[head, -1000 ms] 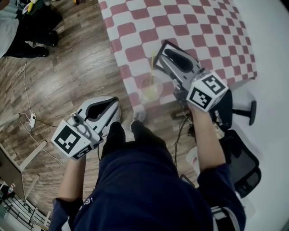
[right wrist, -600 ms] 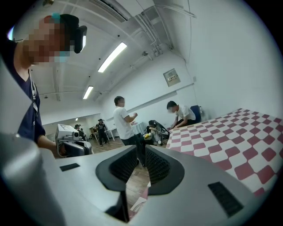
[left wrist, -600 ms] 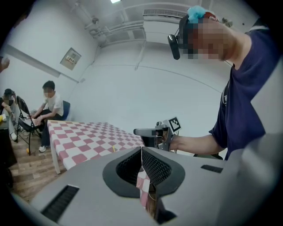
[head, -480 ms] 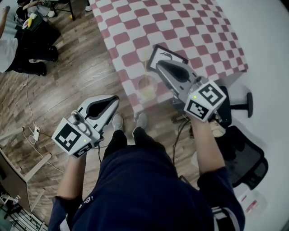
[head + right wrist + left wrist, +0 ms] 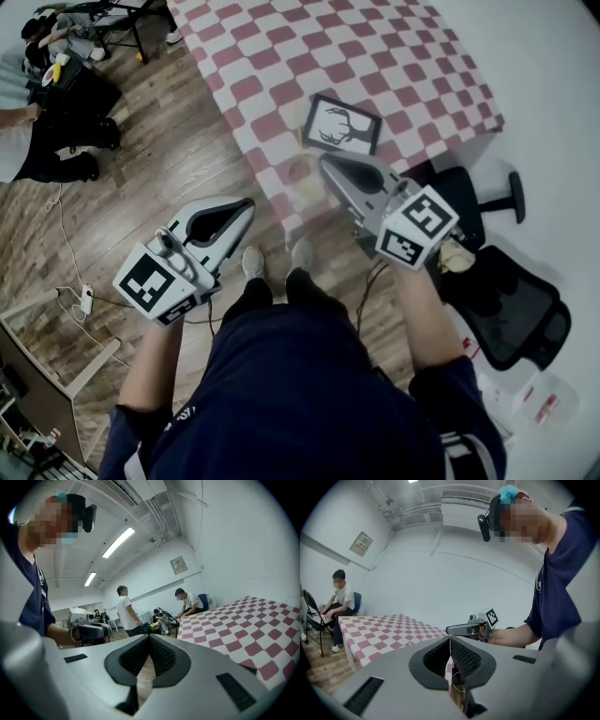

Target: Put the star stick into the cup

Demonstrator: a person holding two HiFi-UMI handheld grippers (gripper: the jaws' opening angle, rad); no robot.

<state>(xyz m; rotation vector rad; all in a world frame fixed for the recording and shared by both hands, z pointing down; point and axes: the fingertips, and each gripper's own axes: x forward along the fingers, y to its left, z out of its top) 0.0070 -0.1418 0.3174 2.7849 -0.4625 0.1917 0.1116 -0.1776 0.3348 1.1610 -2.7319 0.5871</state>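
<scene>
A clear plastic cup (image 5: 303,180) stands near the front edge of the red-and-white checkered table (image 5: 281,56). A thin pale yellow stick (image 5: 302,141) seems to rise from it, but it is faint and its star end is not clear. My right gripper (image 5: 324,162) hovers just right of the cup, jaws shut and empty. The left gripper (image 5: 247,205) hangs over the wooden floor, left of the table corner, also shut and empty. Each gripper view shows the other gripper: the right gripper (image 5: 465,629) and the left gripper (image 5: 89,631).
A framed deer picture (image 5: 342,124) lies on the table behind the cup. A black office chair (image 5: 511,314) stands at the right. People sit and stand at the far left (image 5: 37,141). Cables and a power strip (image 5: 85,299) lie on the floor.
My right gripper has drawn back from above the cup toward the body, which uncovers the deer picture. The left gripper has stayed almost where it was. The head view has shifted.
</scene>
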